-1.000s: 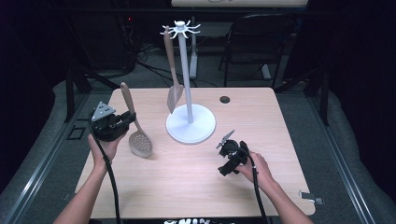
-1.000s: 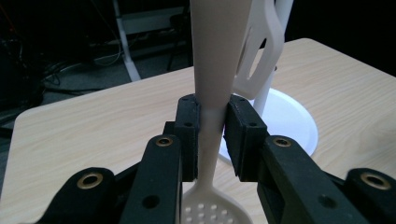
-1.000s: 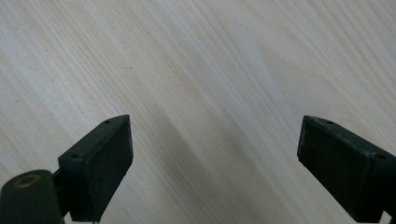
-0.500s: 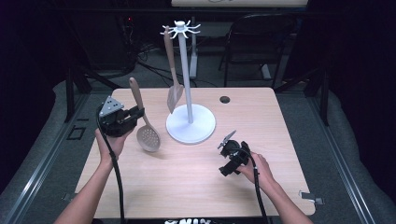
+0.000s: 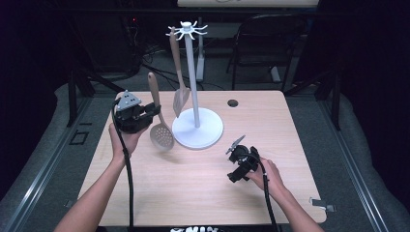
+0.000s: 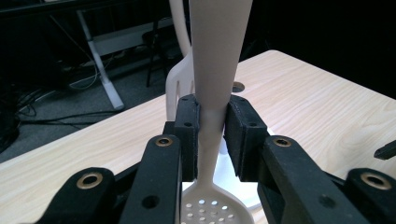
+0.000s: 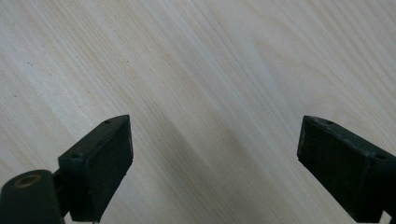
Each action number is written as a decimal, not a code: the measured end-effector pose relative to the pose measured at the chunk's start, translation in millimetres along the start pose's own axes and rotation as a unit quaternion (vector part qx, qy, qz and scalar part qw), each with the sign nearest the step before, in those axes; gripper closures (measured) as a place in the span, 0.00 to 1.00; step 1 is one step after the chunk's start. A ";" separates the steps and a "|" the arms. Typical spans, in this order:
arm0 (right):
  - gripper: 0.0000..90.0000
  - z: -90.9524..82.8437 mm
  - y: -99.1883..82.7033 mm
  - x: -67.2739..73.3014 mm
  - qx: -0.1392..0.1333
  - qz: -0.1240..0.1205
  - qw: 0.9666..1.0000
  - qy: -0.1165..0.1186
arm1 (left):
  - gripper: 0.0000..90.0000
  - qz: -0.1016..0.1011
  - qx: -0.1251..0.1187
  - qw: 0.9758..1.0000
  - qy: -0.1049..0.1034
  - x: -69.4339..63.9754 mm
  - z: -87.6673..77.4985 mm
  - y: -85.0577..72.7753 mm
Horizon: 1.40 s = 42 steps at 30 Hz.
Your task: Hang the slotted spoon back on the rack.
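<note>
The left gripper (image 5: 153, 110) pinches the slotted spoon (image 6: 215, 93) at its handle neck, perforated bowl hanging below the jaws, handle end above. The utensil stand (image 5: 195, 87) is just beside it, a slotted turner (image 5: 178, 72) already hung. The right gripper (image 5: 238, 146) is spread, empty, over the table (image 7: 196, 70).

Risk: the tapered neck may pivot between the pads; the swinging bowl may strike the turner.
</note>
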State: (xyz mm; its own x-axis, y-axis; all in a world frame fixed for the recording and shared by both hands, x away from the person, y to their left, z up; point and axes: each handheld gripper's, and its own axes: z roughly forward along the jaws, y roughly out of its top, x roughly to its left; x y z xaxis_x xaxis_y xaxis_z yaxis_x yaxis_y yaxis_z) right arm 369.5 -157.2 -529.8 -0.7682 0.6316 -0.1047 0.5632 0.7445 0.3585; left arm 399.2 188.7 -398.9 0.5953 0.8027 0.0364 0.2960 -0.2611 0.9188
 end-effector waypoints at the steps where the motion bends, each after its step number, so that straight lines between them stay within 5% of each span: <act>1: 0.11 0.0 0.4 0.4 0.000 0.000 1.000 -0.001 | 0.84 0.001 0.001 1.000 -0.001 -0.9 0.9 2.1; 42: 0.11 -0.9 -0.3 -1.7 -0.001 0.000 1.000 -0.003 | 0.83 -0.005 -0.011 1.000 -0.011 -6.7 37.0 79.4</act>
State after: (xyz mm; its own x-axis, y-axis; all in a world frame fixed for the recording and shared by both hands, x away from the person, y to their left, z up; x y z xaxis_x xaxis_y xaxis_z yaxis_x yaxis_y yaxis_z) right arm 370.4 -158.7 -528.9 -0.7664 0.6330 -0.1094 0.5628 0.7437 0.3608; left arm 446.3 142.7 -340.7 0.6088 0.7931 0.0197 0.2848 -0.2417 0.9276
